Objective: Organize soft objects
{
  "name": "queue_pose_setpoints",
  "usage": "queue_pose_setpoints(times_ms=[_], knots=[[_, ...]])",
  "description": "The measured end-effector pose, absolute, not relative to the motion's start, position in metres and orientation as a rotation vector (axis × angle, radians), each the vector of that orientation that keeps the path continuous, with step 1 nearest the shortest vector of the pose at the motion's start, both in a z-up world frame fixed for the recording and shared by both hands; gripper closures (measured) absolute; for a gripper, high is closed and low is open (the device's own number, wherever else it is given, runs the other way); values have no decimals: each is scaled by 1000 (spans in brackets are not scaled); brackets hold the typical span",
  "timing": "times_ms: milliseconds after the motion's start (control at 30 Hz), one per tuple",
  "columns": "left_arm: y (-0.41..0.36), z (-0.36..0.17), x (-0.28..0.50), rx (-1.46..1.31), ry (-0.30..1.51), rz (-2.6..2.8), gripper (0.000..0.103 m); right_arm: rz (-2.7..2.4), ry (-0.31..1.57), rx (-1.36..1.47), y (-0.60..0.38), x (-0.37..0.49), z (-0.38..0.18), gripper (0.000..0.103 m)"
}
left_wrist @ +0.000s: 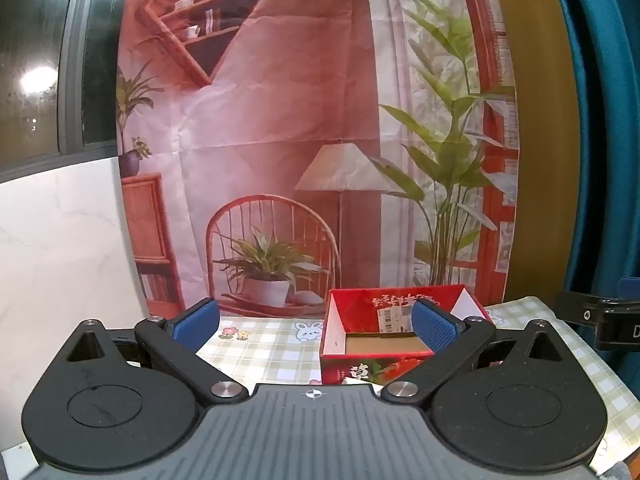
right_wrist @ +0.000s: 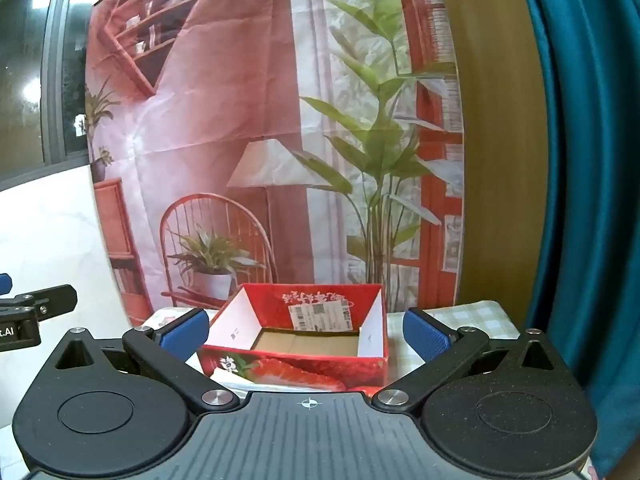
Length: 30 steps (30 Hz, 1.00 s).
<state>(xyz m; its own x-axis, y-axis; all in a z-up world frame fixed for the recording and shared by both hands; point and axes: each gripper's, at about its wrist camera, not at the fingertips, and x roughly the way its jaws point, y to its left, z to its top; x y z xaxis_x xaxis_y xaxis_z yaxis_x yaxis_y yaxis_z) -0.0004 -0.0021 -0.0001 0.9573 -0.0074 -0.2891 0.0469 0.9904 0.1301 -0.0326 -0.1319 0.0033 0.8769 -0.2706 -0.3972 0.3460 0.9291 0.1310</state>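
Both spread and empty, the right hand-held gripper (right_wrist: 305, 334) faces the open red box (right_wrist: 298, 354) on the table (right_wrist: 460, 316) at twelve o'clock, the left hand-held gripper (left_wrist: 316, 326) at one o'clock; soft objects apparently out of view.
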Motion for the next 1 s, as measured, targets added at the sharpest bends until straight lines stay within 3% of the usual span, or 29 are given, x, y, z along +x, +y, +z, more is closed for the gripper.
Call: queue_pose_setpoints(times_ms=[1000], knots=[[3,3,2,94,296,-44,0,-334,369,164,-131,-37,1,0]])
